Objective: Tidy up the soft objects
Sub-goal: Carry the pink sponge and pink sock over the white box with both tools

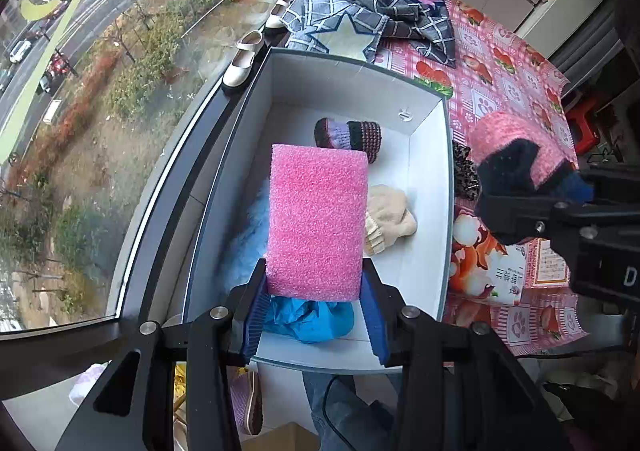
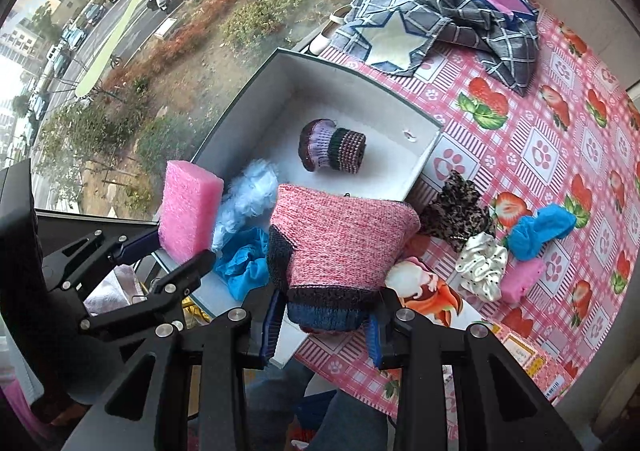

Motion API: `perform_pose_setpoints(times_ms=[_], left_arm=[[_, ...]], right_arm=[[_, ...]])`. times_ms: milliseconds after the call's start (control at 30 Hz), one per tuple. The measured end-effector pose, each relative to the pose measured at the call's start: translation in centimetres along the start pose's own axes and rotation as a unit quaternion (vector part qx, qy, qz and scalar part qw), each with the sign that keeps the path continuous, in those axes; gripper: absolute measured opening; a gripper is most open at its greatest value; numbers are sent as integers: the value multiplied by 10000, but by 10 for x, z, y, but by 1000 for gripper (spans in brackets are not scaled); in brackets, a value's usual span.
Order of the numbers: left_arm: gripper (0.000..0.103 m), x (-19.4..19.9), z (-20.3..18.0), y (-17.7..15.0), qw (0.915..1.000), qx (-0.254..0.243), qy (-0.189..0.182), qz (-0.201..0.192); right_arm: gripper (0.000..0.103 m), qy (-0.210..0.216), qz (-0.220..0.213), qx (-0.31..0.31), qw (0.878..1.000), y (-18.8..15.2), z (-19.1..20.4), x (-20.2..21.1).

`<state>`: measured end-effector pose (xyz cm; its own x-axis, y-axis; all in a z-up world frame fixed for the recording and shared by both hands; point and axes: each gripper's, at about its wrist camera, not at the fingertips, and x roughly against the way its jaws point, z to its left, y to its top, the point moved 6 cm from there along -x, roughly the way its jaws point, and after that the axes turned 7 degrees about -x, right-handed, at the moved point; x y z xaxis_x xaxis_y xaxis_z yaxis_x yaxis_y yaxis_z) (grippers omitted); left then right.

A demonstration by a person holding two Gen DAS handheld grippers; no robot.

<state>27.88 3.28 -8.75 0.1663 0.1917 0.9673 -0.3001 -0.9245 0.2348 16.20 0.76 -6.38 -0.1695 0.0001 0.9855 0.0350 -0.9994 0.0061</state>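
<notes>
Left gripper [image 1: 316, 315] clamps pink sponge [image 1: 318, 223] above white box [image 1: 430, 155]; right gripper [image 2: 322, 335] clamps pink knitted sock [image 2: 340, 243] at the box's edge; 2 grips confirmed

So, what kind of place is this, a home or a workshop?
Most likely a home, an upper-floor room. A table with a strawberry-print tablecloth stands by a big window looking down on a street, shoes sit on the sill, and clothes lie piled.
</notes>
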Motion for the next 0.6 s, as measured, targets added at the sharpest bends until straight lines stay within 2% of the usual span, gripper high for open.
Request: perform_pose_setpoints(times_ms=[600], left_arm=[[46,-20,-1,-3,9999,-14,-65,154]], right_arm=[[35,-62,276,-52,9996,15,2,-21]])
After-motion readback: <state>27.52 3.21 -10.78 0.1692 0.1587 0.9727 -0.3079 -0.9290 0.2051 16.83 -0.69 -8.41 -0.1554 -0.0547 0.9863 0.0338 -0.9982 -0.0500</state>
